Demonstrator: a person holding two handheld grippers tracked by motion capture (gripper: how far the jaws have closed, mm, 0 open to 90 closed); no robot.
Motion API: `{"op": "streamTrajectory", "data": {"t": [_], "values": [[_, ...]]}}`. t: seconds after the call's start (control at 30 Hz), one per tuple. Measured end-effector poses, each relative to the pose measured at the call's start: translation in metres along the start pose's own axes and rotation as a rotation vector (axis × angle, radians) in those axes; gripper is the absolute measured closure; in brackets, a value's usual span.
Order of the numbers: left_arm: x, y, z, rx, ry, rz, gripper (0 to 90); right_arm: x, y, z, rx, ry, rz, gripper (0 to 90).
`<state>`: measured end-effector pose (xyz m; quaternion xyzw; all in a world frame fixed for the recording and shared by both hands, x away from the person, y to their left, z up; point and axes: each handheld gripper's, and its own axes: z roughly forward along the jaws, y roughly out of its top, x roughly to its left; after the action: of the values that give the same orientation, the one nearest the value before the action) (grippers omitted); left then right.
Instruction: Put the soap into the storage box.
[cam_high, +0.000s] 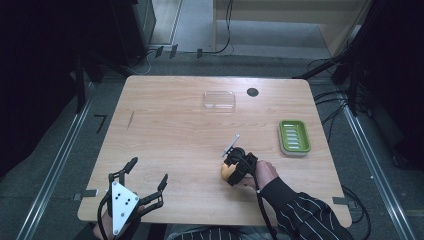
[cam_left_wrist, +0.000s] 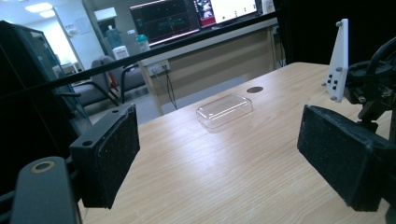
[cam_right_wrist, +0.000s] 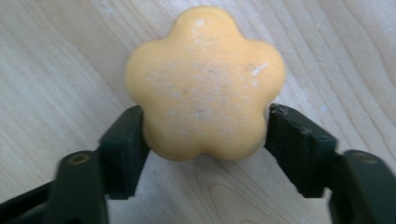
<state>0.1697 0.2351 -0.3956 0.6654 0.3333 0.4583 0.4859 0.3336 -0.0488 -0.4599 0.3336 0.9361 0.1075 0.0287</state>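
Where the hand covers it: yellow flower-shaped soap (cam_high: 227, 171) is mostly hidden from above.
Right gripper (cam_right_wrist: 205, 135): jaws clamped on the soap's sides.
Left gripper (cam_high: 146, 176): jaws wide apart, empty.
Clear lid (cam_left_wrist: 224, 110): far table edge.

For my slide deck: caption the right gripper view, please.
Right hand-held gripper closed on a yellow-orange flower-shaped soap bar above the light wooden table.
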Motion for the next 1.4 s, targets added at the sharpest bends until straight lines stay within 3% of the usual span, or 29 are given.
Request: {"op": "streamTrajectory", "data": {"t": [0.3,0.33,0.63,1.13,1.4], "values": [[-0.0002,0.0000,0.0000,0.000,0.000,0.001,13.0,-0.0010,0.0002,-0.0016,0.014,0.005,-0.042,39.7],[-0.0002,0.0000,0.0000,0.000,0.000,0.001,13.0,-0.0032,0.0000,-0.0018,0.018,0.004,-0.064,39.7],[-0.0004,0.0001,0.0000,0.000,0.000,0.001,13.0,0.0007,0.0019,-0.0001,0.023,-0.023,-0.078,34.4],[-0.0005,0.0001,-0.0001,0.001,-0.001,0.003,13.0,0.0002,0.0042,0.0038,0.035,-0.027,-0.077,39.8],[-0.0002,0.0000,-0.0002,-0.001,0.002,-0.001,13.0,0.0008,0.0028,0.0032,0.023,-0.036,-0.104,40.1]]}}
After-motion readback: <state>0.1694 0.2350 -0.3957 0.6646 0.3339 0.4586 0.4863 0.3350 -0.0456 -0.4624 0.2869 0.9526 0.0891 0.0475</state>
